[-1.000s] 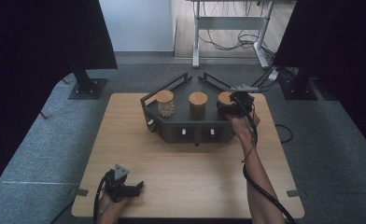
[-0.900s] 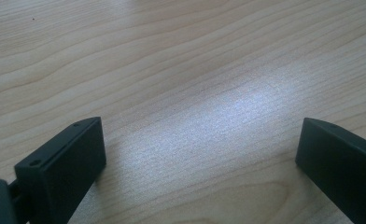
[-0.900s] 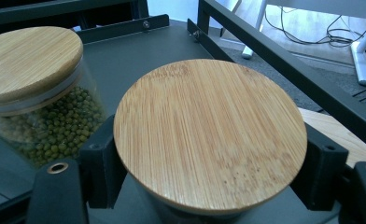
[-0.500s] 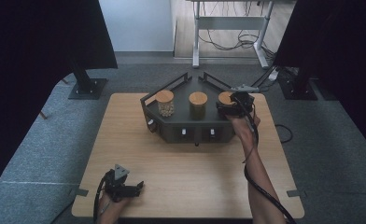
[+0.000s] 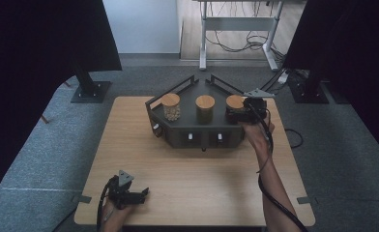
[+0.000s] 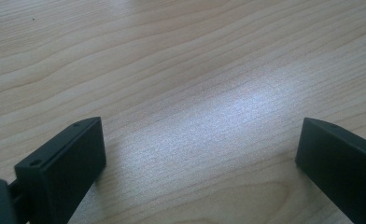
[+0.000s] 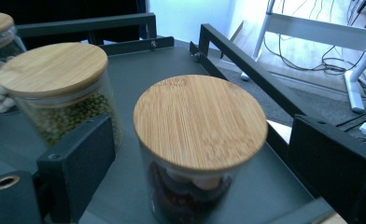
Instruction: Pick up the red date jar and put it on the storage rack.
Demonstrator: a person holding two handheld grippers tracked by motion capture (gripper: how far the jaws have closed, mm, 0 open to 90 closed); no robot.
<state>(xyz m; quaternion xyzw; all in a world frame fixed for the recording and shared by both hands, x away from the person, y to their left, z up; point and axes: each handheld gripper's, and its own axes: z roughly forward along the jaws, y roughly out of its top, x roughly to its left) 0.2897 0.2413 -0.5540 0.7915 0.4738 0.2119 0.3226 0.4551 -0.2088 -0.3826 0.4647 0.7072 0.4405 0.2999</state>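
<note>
Right gripper point(image 7: 200, 177): jaws just opened, released, we see them flank jar point(image 7: 197, 140) on rack point(image 5: 192, 123), right of 2 others | left gripper point(image 6: 200, 158): released over table point(image 6: 181, 70).

Light wooden table point(image 5: 197, 179), standing on grey carpet. Bearing a dark angular rack point(image 5: 185, 133) at the far middle; carrying three bamboo-lidded glass jars in a row on top.

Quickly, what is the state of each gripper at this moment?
Left gripper: open, holding nothing, low over the bare table.
Right gripper: fingers have just been opening; open, jar of dark contents between them, not pressed.
</note>
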